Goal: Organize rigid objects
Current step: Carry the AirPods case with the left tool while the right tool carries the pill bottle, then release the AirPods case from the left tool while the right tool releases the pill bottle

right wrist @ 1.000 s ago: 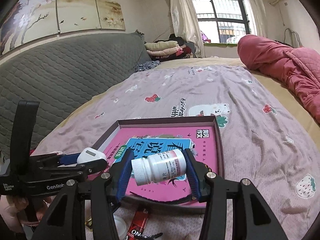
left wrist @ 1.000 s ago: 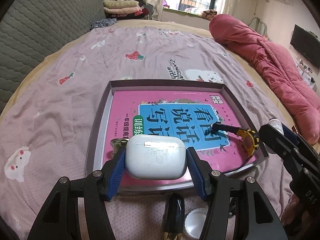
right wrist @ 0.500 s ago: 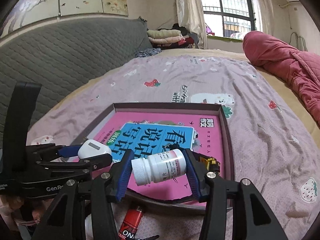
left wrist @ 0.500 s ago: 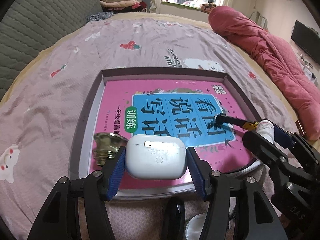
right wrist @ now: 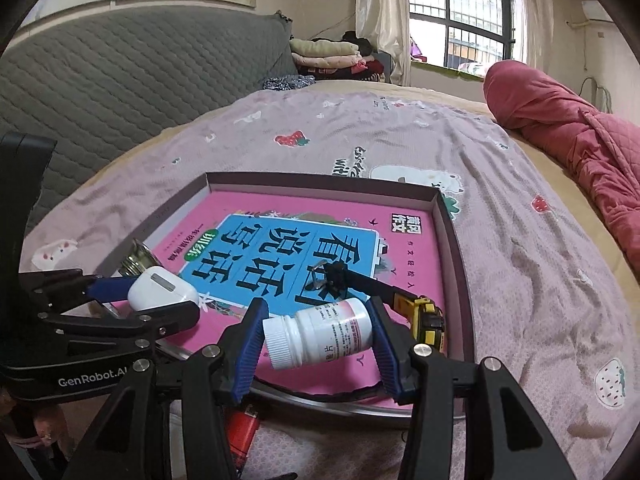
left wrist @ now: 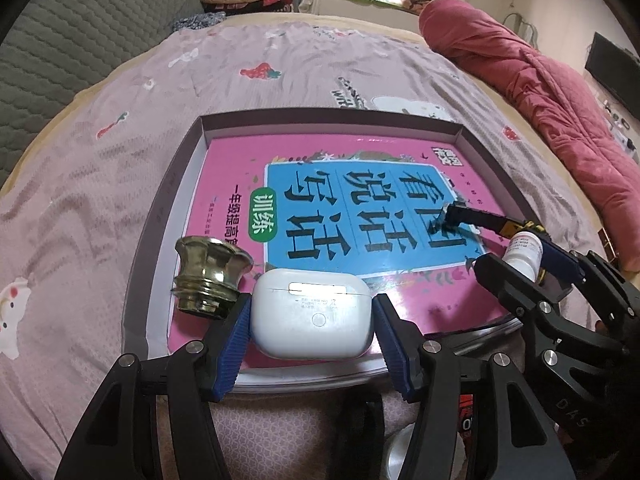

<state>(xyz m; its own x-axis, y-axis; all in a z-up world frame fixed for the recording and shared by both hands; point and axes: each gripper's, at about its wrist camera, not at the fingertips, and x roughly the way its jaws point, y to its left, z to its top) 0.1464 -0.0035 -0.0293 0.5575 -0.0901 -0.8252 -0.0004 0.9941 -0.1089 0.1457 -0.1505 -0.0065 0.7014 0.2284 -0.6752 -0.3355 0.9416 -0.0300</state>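
My left gripper (left wrist: 312, 326) is shut on a white earbud case (left wrist: 314, 320), held low over the near edge of a shallow box (left wrist: 160, 220) that holds a pink and blue book (left wrist: 340, 208). A brass cup-shaped piece (left wrist: 210, 274) stands in the box just left of the case. My right gripper (right wrist: 316, 340) is shut on a white pill bottle (right wrist: 318, 338) lying sideways, cap to the left, over the box's near right corner. A yellow and black tape measure (right wrist: 424, 314) with its tape pulled out lies on the book behind the bottle.
The box sits on a bed with a mauve printed sheet (left wrist: 120, 168). A rolled red quilt (left wrist: 540, 92) lies along the right side, a grey padded headboard (right wrist: 140, 72) to the left. A red lighter (right wrist: 242, 426) and a white round lid (left wrist: 400, 456) lie on the sheet below the grippers.
Both grippers have sunk toward the box with their loads and tipped further down. The brass piece and tape measure now show more fully. Neither grip has changed.
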